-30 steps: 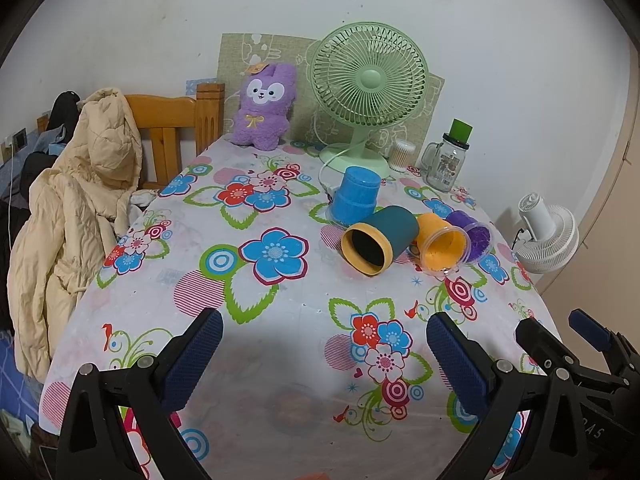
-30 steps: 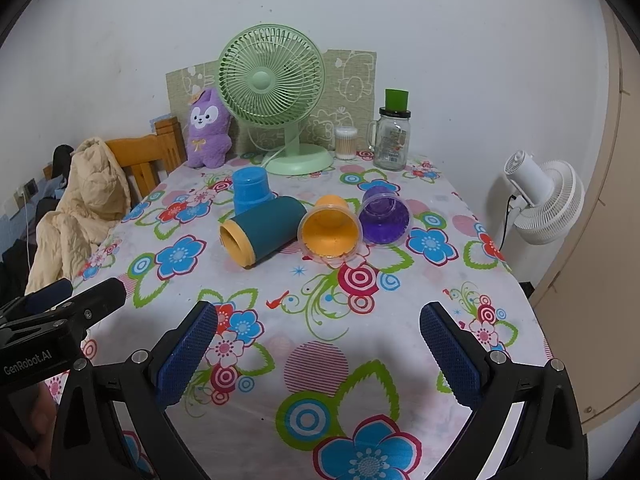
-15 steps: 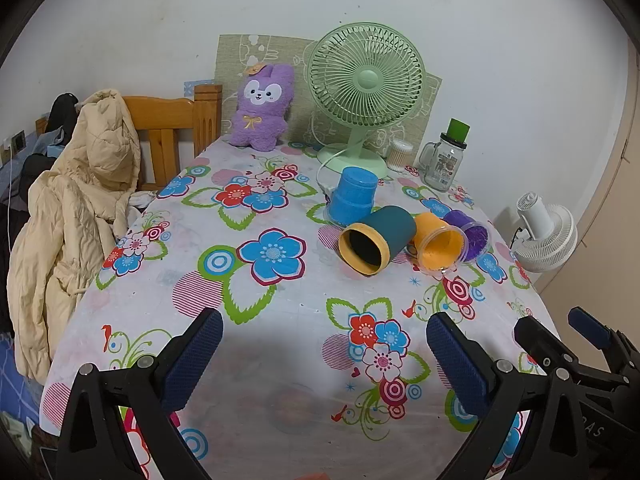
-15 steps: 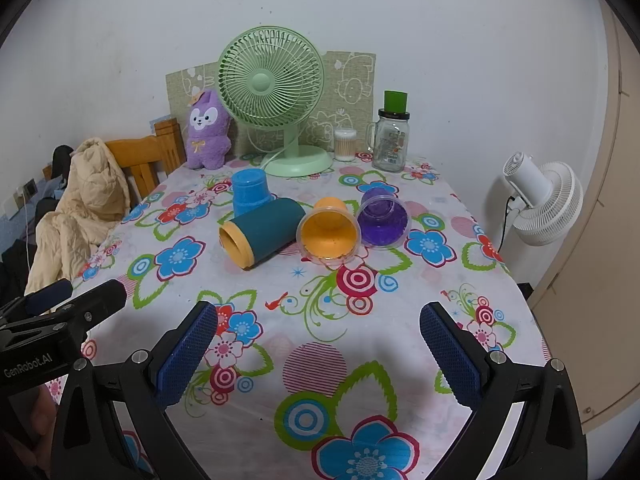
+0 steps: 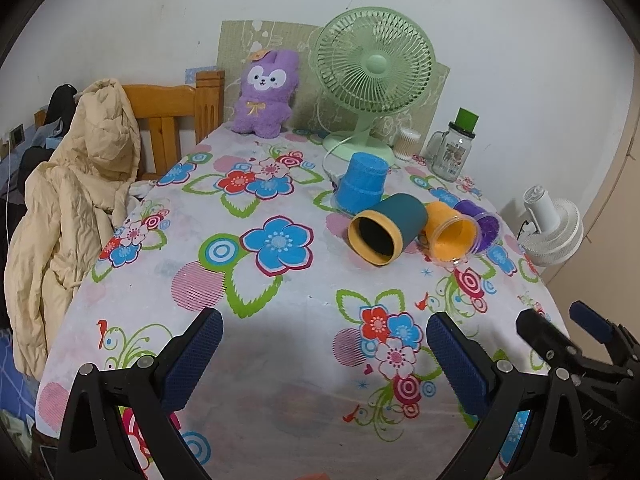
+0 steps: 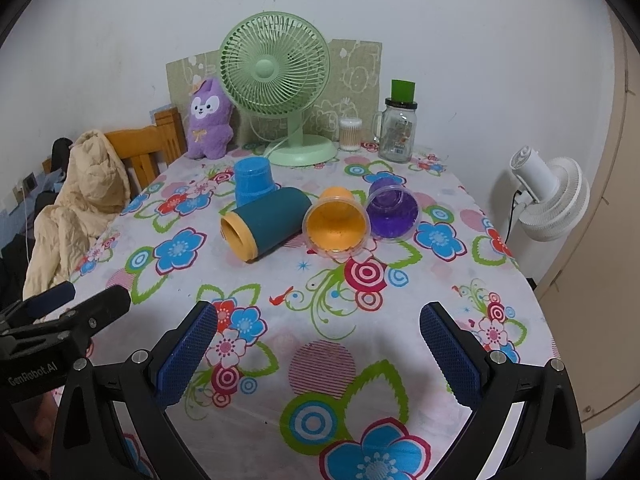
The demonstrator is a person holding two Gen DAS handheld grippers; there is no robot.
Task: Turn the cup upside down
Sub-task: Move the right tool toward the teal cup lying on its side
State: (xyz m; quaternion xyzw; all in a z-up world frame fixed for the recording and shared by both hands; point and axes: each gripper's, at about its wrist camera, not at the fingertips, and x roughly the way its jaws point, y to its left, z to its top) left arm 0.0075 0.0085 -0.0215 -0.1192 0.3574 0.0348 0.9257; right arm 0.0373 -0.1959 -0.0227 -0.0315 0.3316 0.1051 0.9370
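At frame centre, a teal cup (image 6: 266, 224), orange cup (image 6: 336, 224) and purple cup (image 6: 394, 210) are being seen lying sideways, behind them a blue cup (image 6: 253, 182) inverted and a green fan (image 6: 276, 76). Both the left gripper (image 5: 324, 354) and right gripper (image 6: 318, 350) are being held spread wide, empty, low in frame. "GenRobot.AI" is being shown lower left.

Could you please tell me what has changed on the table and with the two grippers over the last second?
Almost nothing. The left gripper and right gripper remain open and empty, with only a slight camera drift. The light blue plastic cup still stands upside down; the dark teal cup with a yellow rim, the orange plastic cup and the purple translucent cup still lie on their sides, untouched.
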